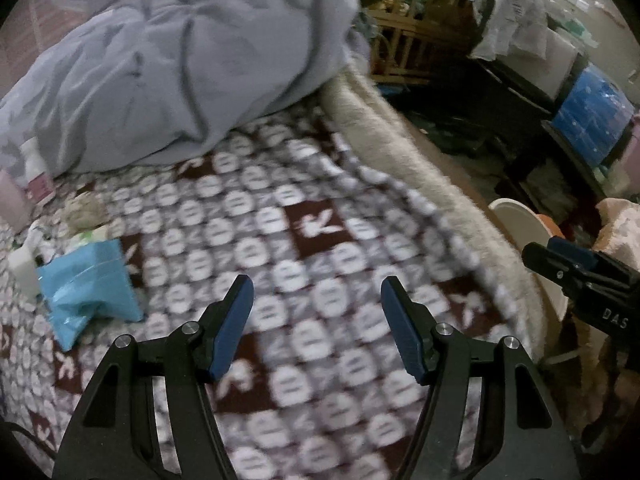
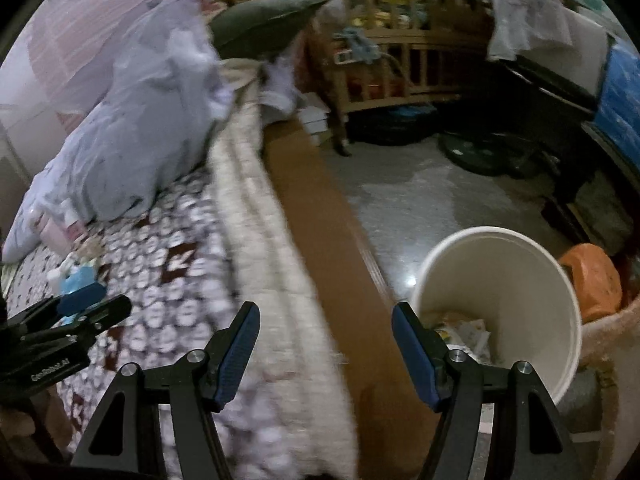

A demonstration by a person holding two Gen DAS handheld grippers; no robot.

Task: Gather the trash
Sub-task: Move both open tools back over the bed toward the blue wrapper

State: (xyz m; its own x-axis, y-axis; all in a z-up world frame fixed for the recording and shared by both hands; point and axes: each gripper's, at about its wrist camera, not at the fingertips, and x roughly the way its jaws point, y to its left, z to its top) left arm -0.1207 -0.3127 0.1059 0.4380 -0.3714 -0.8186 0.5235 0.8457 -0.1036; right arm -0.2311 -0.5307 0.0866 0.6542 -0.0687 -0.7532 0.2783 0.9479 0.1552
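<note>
My left gripper point(image 1: 317, 292) is open and empty above the patterned bedspread point(image 1: 280, 248). A crumpled blue plastic wrapper point(image 1: 86, 286) lies on the bed to its left, with a crumpled tissue wad point(image 1: 82, 210) and a small white bottle point(image 1: 24, 266) nearby. My right gripper point(image 2: 326, 320) is open and empty over the bed's edge. The white trash bucket point(image 2: 516, 272) stands on the floor to its right, with paper trash point(image 2: 466, 330) inside. The bucket's rim also shows in the left wrist view point(image 1: 520, 224). The wrapper shows small in the right wrist view point(image 2: 78, 280).
A bunched grey-blue duvet point(image 1: 168, 60) covers the bed's far half. Pink bottles point(image 2: 60, 232) lie by it. A wooden crib point(image 2: 400, 52), dark shelves point(image 1: 520, 92), an orange bag point(image 2: 592, 280) and a fluffy beige thing point(image 2: 612, 360) surround the floor point(image 2: 420, 200).
</note>
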